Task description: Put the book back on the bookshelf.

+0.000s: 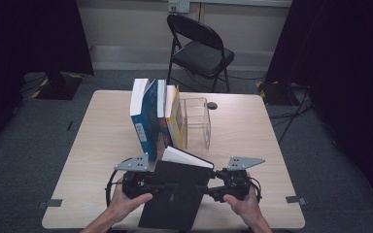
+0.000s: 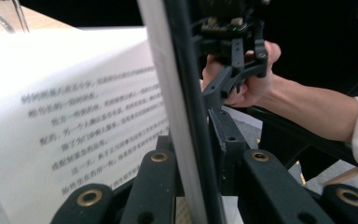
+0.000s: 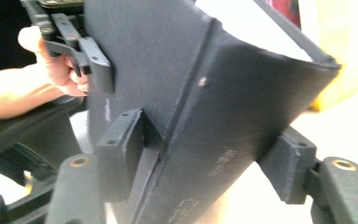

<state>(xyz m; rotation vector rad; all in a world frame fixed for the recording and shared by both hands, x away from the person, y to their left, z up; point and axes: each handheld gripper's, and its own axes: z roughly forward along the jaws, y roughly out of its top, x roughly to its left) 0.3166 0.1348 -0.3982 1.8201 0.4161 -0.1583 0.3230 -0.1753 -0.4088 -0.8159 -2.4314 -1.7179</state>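
Note:
A black book (image 1: 175, 194) is held up, partly open, over the table's (image 1: 97, 145) front edge, white pages (image 1: 184, 158) showing at its top. My left gripper (image 1: 149, 186) is shut on its left cover; in the left gripper view the jaws (image 2: 191, 154) clamp the thin black cover (image 2: 186, 93) beside a printed page (image 2: 74, 116). My right gripper (image 1: 211, 188) grips the book's right side. In the right gripper view its pads (image 3: 121, 149) press both faces of the book (image 3: 177, 70) at the spine, the gripper (image 3: 205, 156) shut on it.
Several upright books (image 1: 150, 114) stand in a row at the table's middle, leaning against a clear plastic box (image 1: 197, 121). A small dark object (image 1: 212, 105) lies behind the box. A black folding chair (image 1: 199, 48) stands beyond the far edge.

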